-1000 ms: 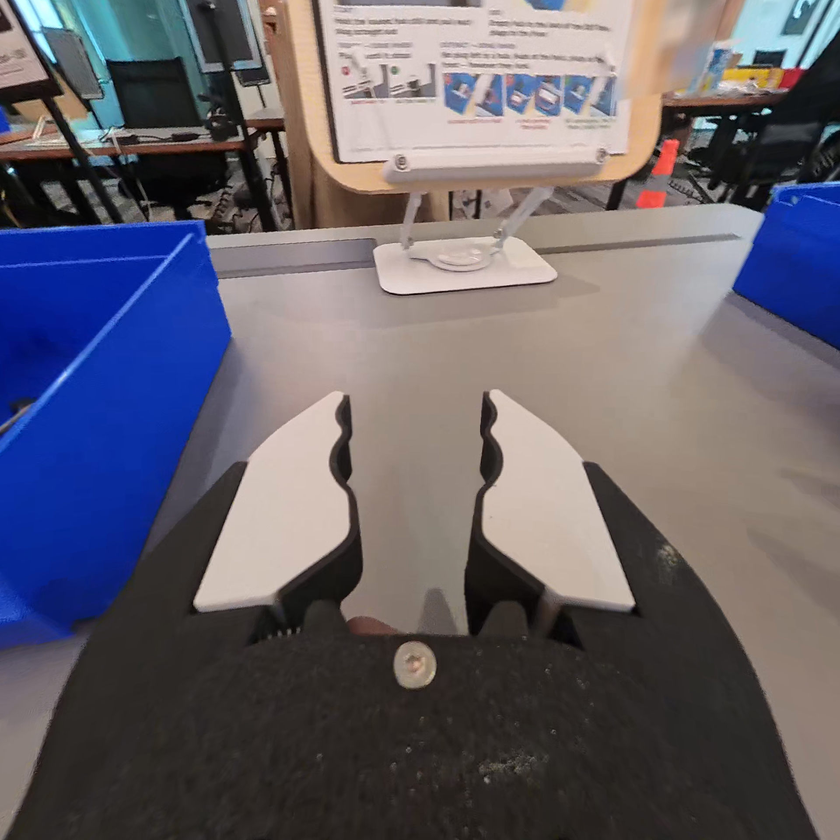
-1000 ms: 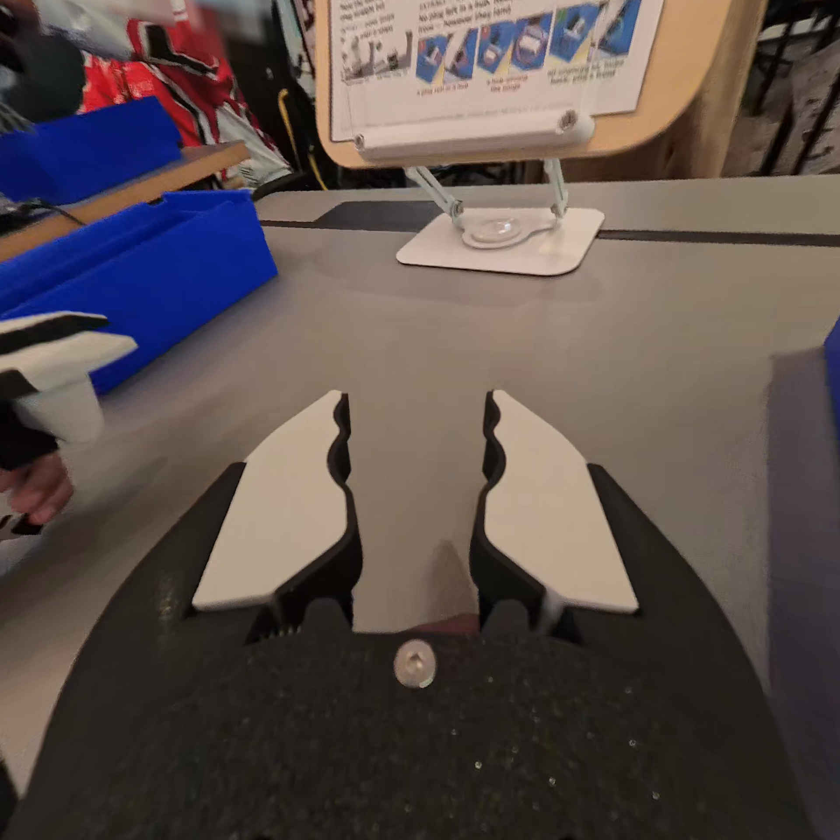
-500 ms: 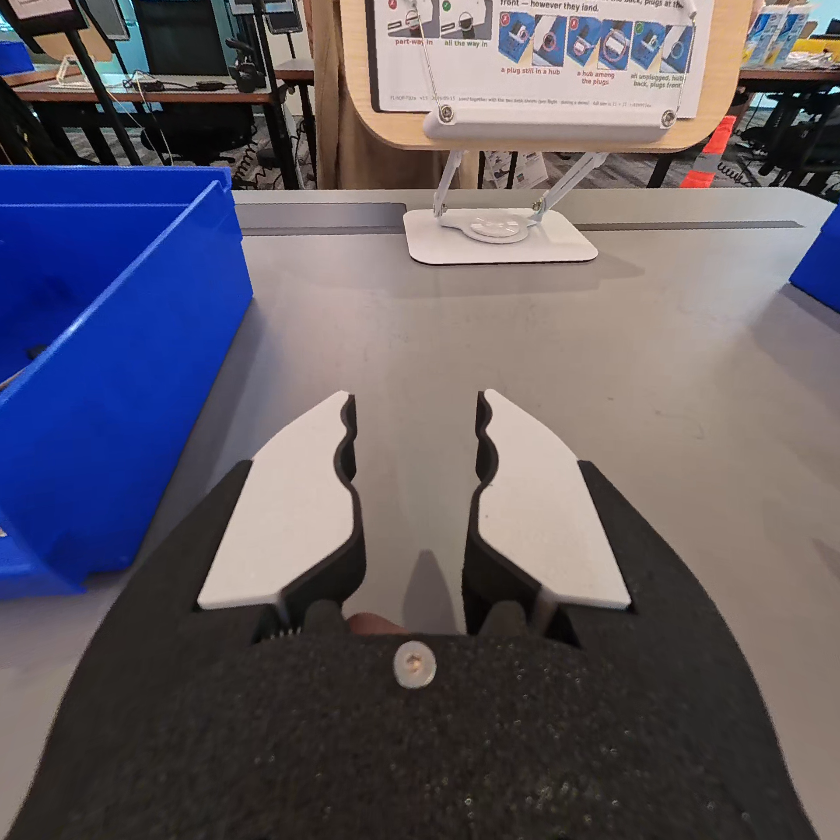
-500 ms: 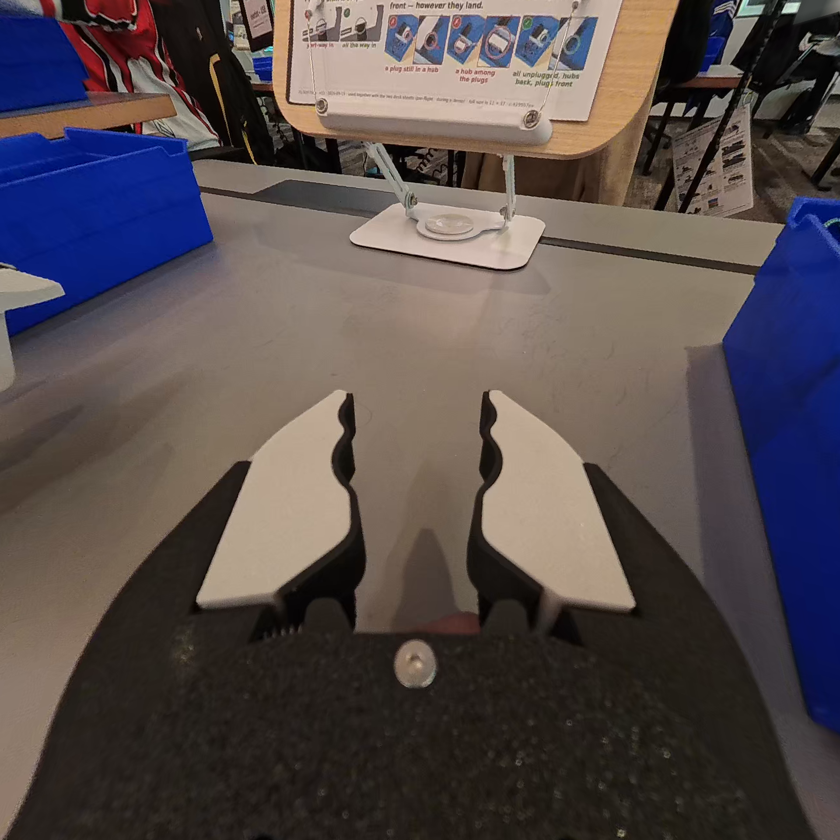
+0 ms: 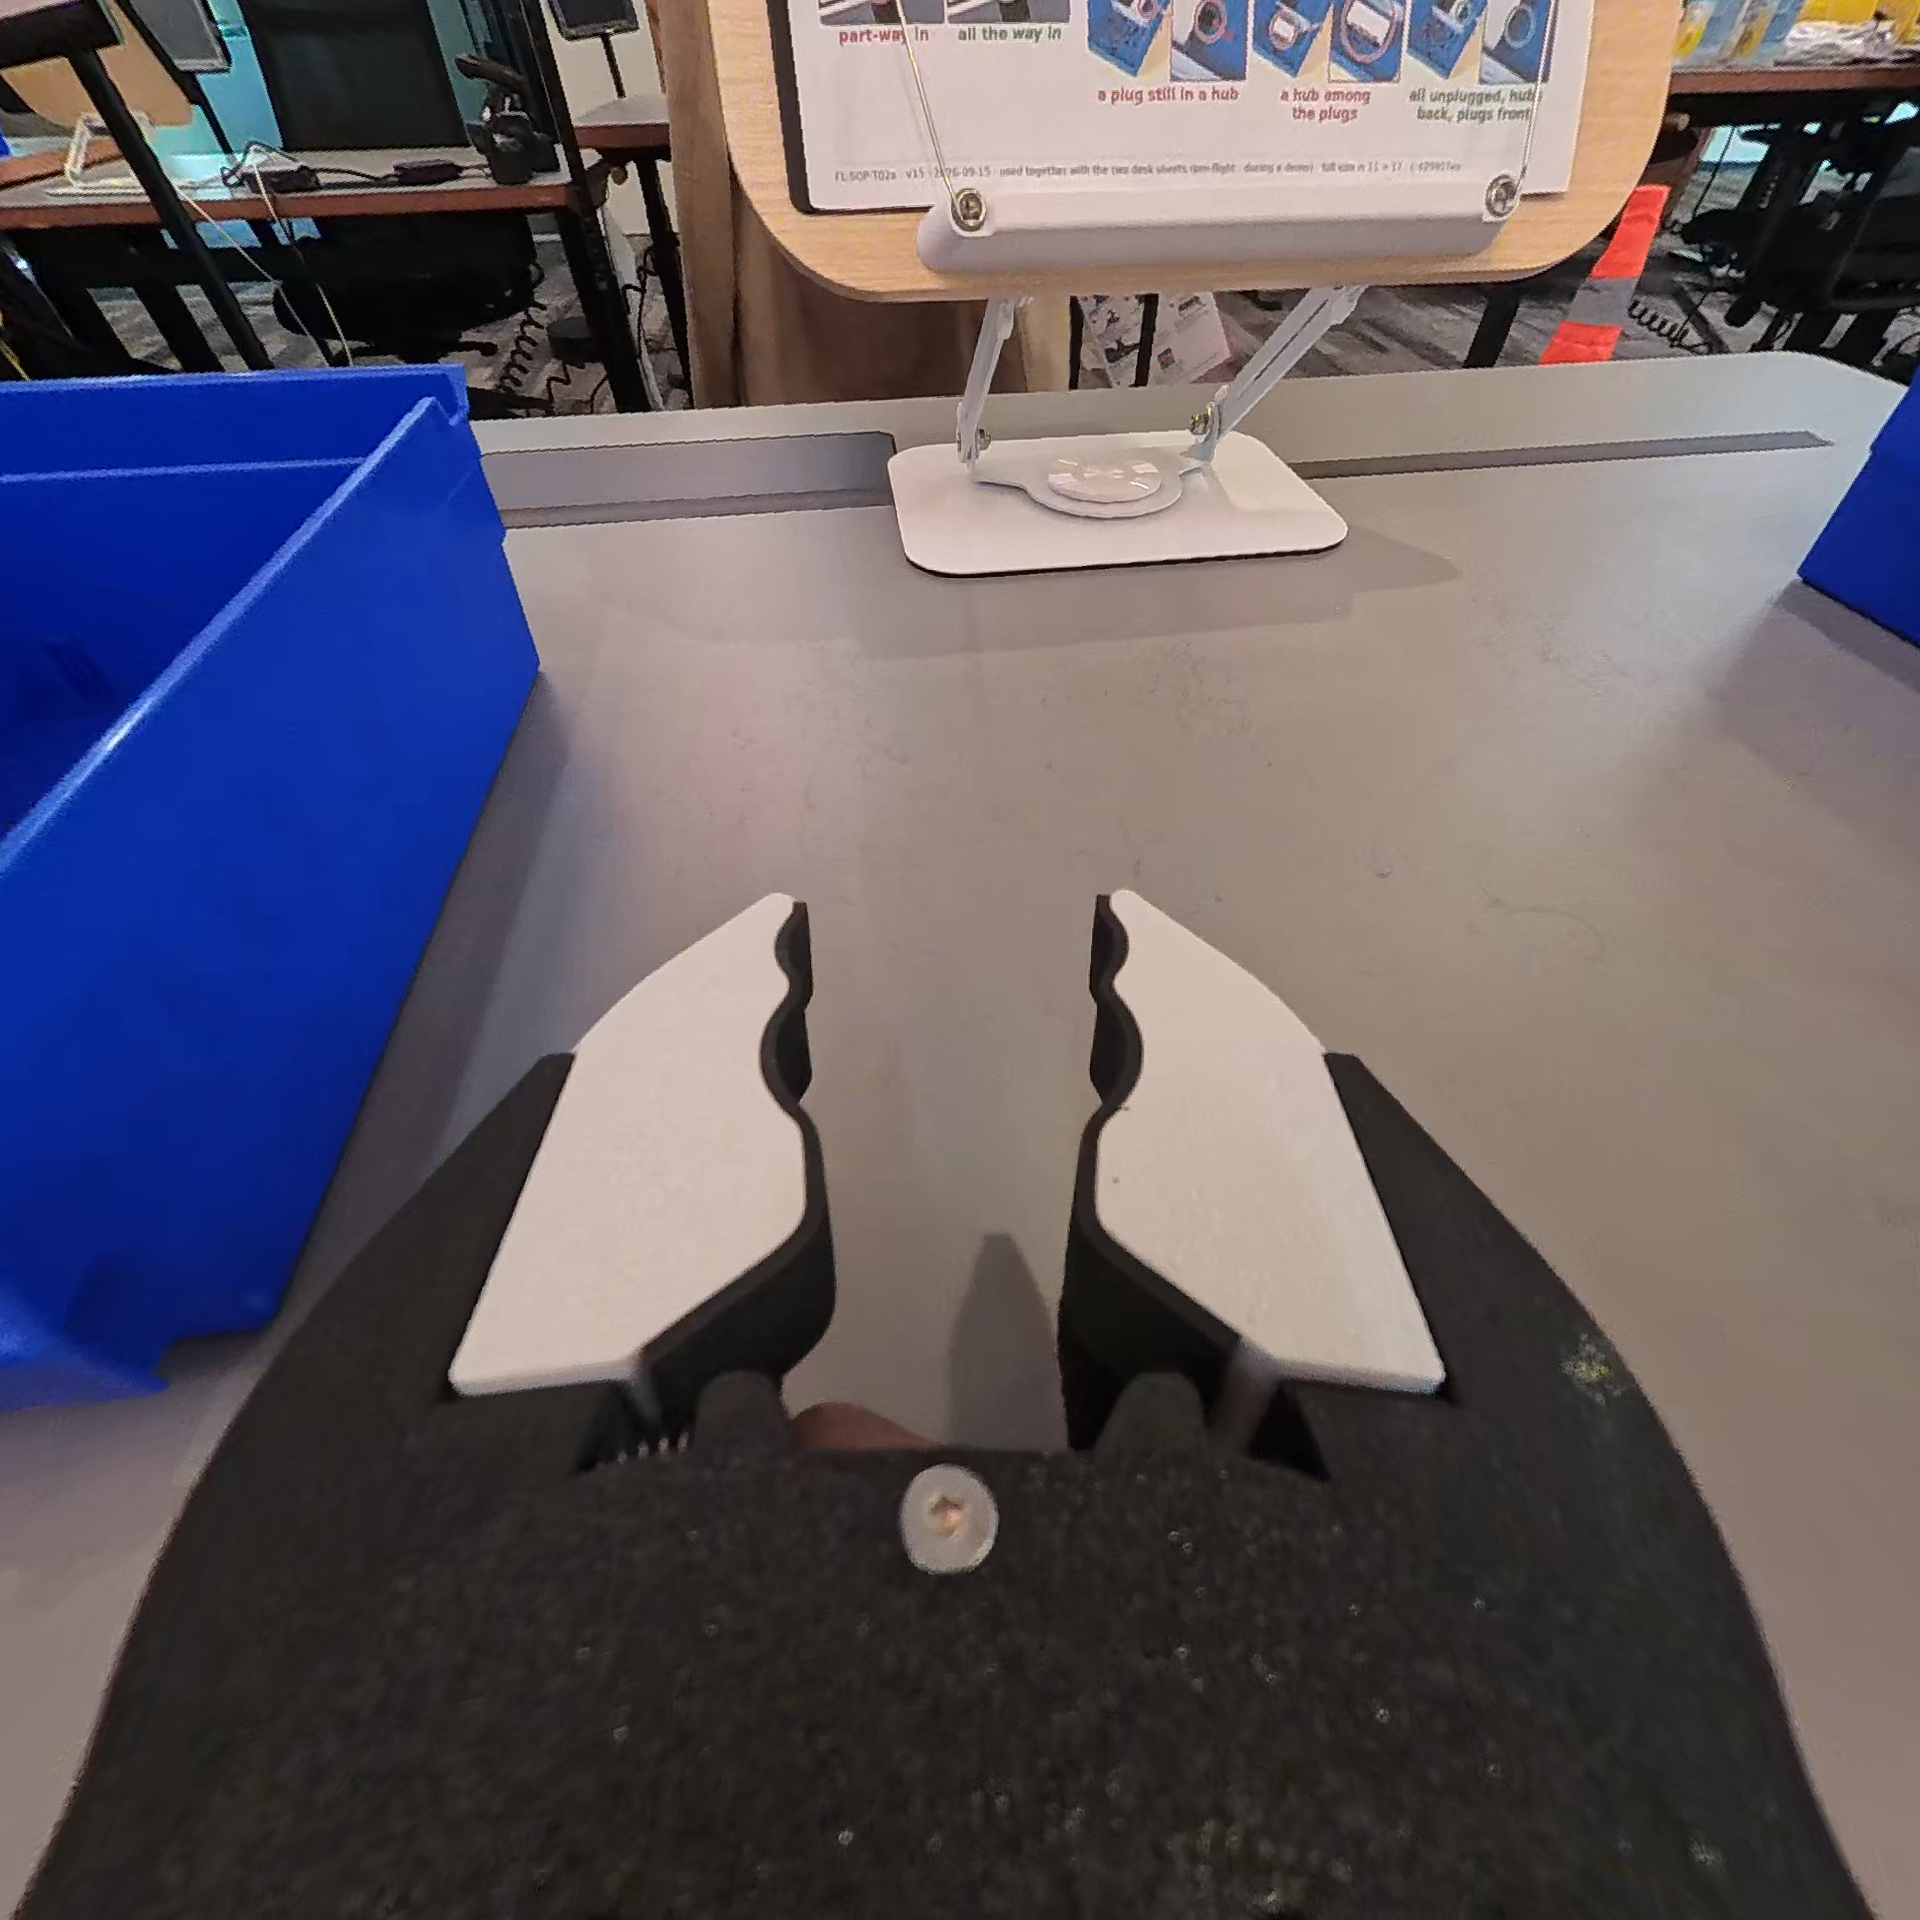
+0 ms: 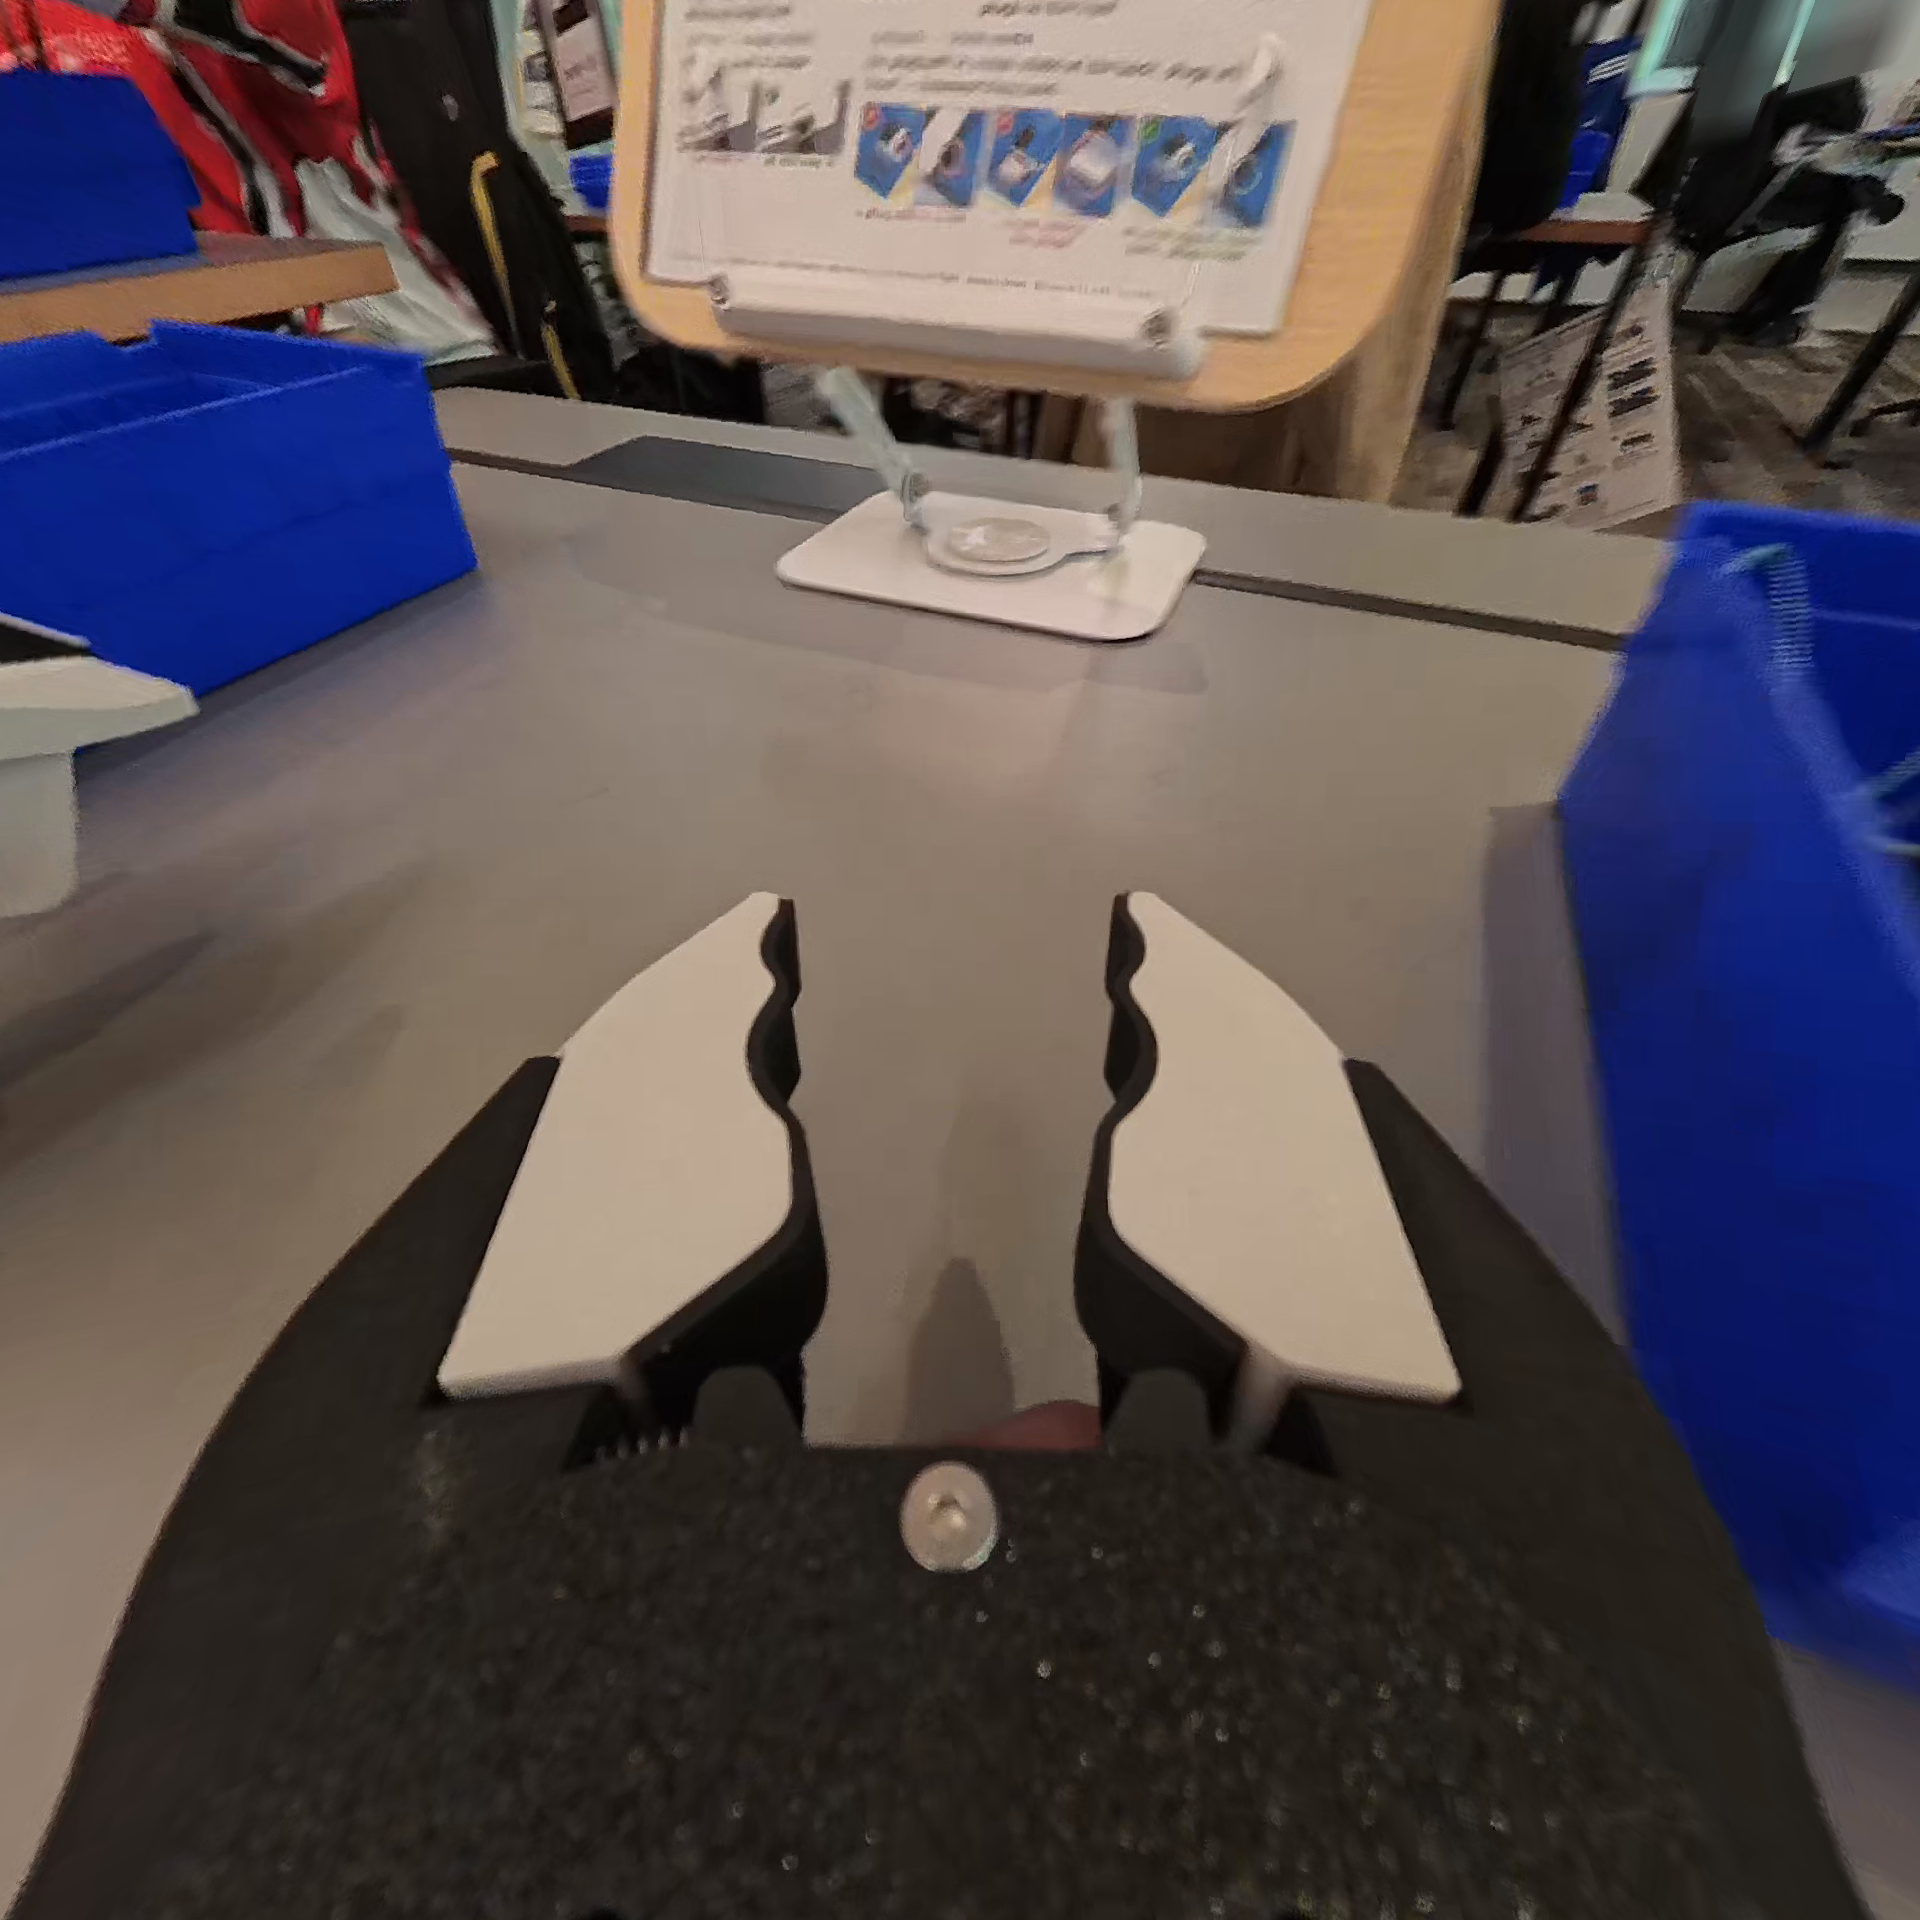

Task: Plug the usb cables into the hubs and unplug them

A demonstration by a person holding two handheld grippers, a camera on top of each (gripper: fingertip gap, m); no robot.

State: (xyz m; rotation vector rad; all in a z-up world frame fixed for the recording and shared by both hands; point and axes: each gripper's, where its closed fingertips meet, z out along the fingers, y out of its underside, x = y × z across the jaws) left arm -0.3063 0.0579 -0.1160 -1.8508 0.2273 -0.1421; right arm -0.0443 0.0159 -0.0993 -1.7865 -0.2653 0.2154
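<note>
My left gripper is open and empty, held low over the grey table. My right gripper is also open and empty over the same table. A blue bin stands just left of the left gripper. Another blue bin stands close on the right of the right gripper, with a thin cable over its rim. No hub or USB plug shows in either view. The left gripper's white fingers show at the left edge of the right wrist view.
A white stand holding a wooden board with an instruction sheet sits at the table's far edge; it also shows in the right wrist view. A second blue bin corner is at far right. Desks and chairs lie beyond.
Both views have shifted: the left gripper has moved forward toward the stand. The right gripper has swung right, bringing the right blue bin closer. Both grippers stay open.
</note>
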